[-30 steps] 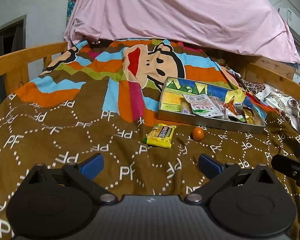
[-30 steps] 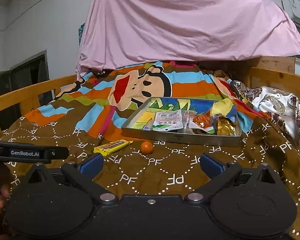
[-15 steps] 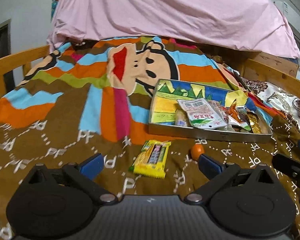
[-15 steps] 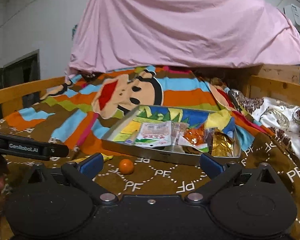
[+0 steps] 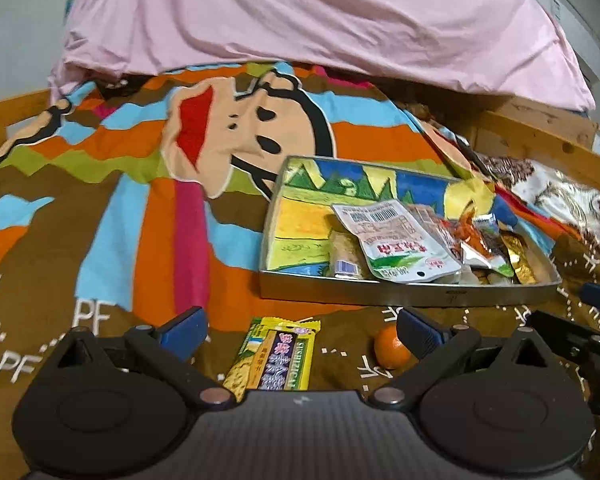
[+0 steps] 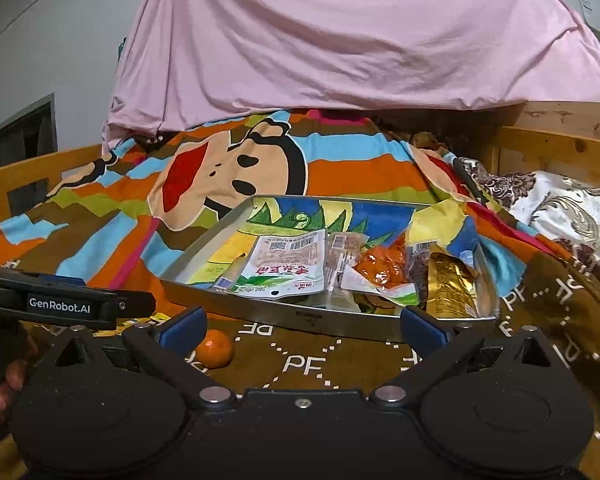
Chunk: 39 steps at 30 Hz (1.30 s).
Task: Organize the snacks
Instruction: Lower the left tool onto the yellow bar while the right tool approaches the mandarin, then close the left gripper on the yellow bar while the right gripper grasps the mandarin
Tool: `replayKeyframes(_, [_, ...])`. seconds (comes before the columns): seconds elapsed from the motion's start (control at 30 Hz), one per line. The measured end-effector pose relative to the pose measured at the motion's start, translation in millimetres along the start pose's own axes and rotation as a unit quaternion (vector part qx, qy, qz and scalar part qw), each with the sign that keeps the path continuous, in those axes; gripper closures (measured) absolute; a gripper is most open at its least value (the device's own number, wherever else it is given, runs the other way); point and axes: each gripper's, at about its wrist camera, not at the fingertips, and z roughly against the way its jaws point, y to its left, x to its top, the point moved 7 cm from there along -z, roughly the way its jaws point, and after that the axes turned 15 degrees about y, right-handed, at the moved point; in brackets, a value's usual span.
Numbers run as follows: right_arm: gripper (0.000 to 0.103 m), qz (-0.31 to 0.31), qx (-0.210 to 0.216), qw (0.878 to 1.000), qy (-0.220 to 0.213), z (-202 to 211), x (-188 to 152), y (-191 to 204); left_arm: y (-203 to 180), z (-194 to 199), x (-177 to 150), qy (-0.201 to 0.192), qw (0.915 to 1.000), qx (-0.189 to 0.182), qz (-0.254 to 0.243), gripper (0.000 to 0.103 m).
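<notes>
We take the metal tray (image 5: 408, 294) as our landmark; it sits on a bed under a cartoon blanket (image 5: 100, 216) printed all over with "PF". Inside the tray, toward its near wall, lie a white pouch (image 5: 396, 240) with a barcode and red characters we cannot read, an orange packet (image 6: 380, 268) and a gold wrapper (image 6: 450, 288) at the right end; more wrappers sit under them, too jumbled to tell apart. A painted sheet lines the tray floor.

Just in front of the tray's near wall, on the blanket, lie a yellow bar (image 5: 276, 354) with purple print, its lettering too blurred to read, and to its right a small orange (image 5: 392, 346).

Our left gripper (image 5: 300, 330) is spread wide, the bar lying between its blue fingers (image 5: 182, 330) with nothing grasped; its right finger partly covers the orange. Our right gripper (image 6: 302, 330) is likewise released and empty, facing the tray wall, with the orange beside its left finger. In the right wrist view the left tool's side reads "GenRobot.AI", and it hides most of the bar. Behind the tray hangs a pink sheet (image 6: 340, 40), and wooden bed rails (image 6: 556, 148) flank it.
</notes>
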Motion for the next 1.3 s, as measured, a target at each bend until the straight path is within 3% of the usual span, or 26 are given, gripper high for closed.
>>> replayKeyframes(0.3, [0.001,0.059,0.006,0.998,0.035,-39.5,-5.3,10.1,-3.9,-32.0,0.8,0.057,0.9969,-0.021,-0.049,0.0])
replayKeyframes(0.57, [0.005,0.072,0.057,0.994,0.063,-66.0,-5.8,24.3,19.8,-57.0,-8.3,0.13,0.9908,-0.038,-0.01,0.001])
replayKeyframes(0.87, [0.015,0.077,0.108,0.987,0.091,-85.6,-8.1,38.4,22.9,-59.8,-12.2,0.134,0.9895,-0.036,-0.04,0.002])
replayKeyframes(1.0, [0.026,0.07,0.12,0.985,0.102,-92.1,-7.4,37.9,27.1,-60.3,-9.1,0.136,0.9891,-0.046,-0.033,0.004])
replayKeyframes(1.13, [0.03,0.068,0.137,0.983,0.107,-94.3,-8.1,39.6,29.1,-60.1,-10.3,0.138,0.988,-0.051,-0.048,0.01])
replayKeyframes(1.3, [0.046,0.081,0.15,0.979,0.108,-96.6,-8.7,48.9,31.0,-58.3,-13.8,0.135,0.9879,-0.033,-0.069,0.02])
